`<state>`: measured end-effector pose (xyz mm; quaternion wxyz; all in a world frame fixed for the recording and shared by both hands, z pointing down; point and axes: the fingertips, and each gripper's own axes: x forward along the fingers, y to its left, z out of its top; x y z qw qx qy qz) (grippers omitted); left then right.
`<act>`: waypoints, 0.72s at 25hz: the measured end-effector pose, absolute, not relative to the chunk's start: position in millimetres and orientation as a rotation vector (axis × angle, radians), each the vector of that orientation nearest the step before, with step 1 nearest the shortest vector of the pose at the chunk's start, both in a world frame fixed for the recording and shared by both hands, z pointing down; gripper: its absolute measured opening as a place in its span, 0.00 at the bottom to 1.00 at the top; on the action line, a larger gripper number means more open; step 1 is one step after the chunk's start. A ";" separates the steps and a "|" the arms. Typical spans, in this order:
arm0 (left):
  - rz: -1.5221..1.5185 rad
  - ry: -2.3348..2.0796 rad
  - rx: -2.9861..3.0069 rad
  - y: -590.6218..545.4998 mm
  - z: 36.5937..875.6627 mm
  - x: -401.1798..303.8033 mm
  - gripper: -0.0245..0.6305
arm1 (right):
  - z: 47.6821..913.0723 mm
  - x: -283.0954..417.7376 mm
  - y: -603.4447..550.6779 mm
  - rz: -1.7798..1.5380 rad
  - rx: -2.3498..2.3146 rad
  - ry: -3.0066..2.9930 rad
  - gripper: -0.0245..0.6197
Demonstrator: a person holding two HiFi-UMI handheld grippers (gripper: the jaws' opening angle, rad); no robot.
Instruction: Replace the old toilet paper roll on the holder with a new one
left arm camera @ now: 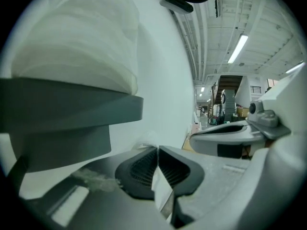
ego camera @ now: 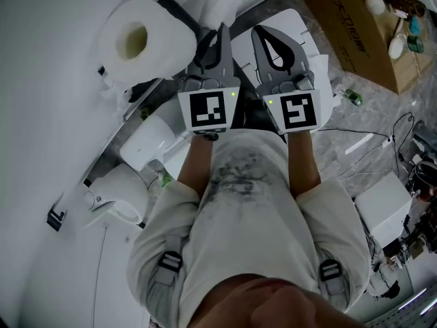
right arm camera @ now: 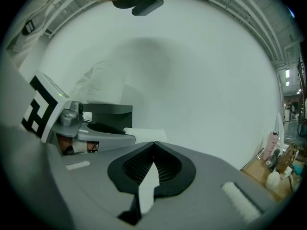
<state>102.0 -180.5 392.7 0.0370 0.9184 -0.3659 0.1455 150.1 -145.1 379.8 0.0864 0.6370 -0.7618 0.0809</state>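
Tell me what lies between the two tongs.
Nothing: the head view shows a narrow bare gap between the left tongs, pinching white paper, and the shut right tongs.

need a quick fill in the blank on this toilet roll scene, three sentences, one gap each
The big white toilet paper roll is mounted on the white ____.
The right gripper has its grey jaws ____, with nothing between them.
The left gripper pinches a scrap of white paper at its jaw ____.
Missing words: wall; shut; tips.

White wall point(ego camera: 41, 33), cardboard box point(ego camera: 348, 26), grey floor point(ego camera: 372, 118)
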 end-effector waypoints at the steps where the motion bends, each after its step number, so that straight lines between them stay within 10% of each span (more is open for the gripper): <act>1: 0.443 -1.115 2.825 -181.2 392.1 104.6 0.06 | 379.2 150.9 -145.8 0.238 1.898 -2.274 0.04; 18: 0.329 -1.093 2.822 -125.9 361.3 98.3 0.06 | 350.6 162.8 -100.6 0.179 1.835 -2.367 0.04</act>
